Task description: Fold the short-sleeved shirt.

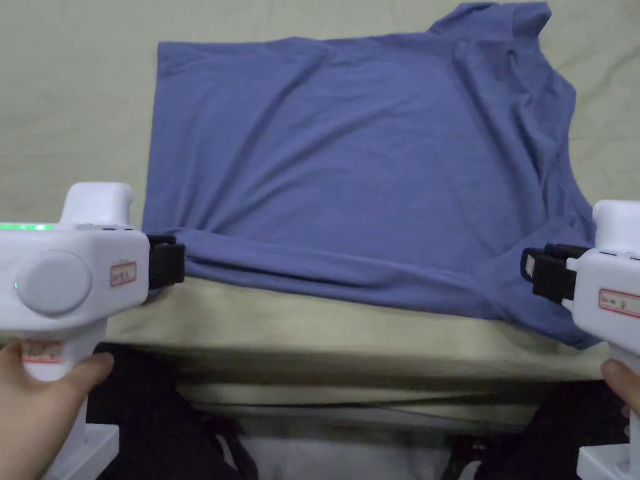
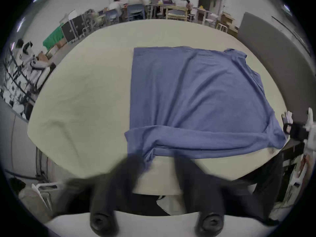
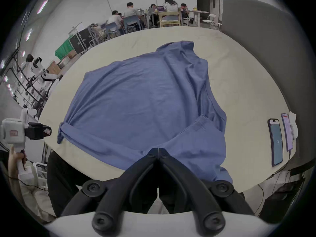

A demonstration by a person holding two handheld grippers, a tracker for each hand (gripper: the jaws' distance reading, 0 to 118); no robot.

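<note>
A blue short-sleeved shirt (image 1: 362, 169) lies spread on the pale table (image 1: 62, 112), collar end to the right. Its near edge is rolled over in a long fold. My left gripper (image 1: 178, 262) is at the shirt's near left corner. In the left gripper view its jaws (image 2: 157, 162) are blurred and stand open, with the corner of the shirt (image 2: 196, 95) just ahead of them. My right gripper (image 1: 528, 269) is at the near right sleeve. In the right gripper view its jaws (image 3: 158, 149) are closed together on the fabric, and creases in the shirt (image 3: 140, 100) run to the tips.
The table's front edge is close to both grippers, with the person's dark trousers below it. Two phones (image 3: 276, 141) lie on the table to the right of the shirt. A grey partition (image 3: 265, 44) stands on the right. People sit at tables far behind.
</note>
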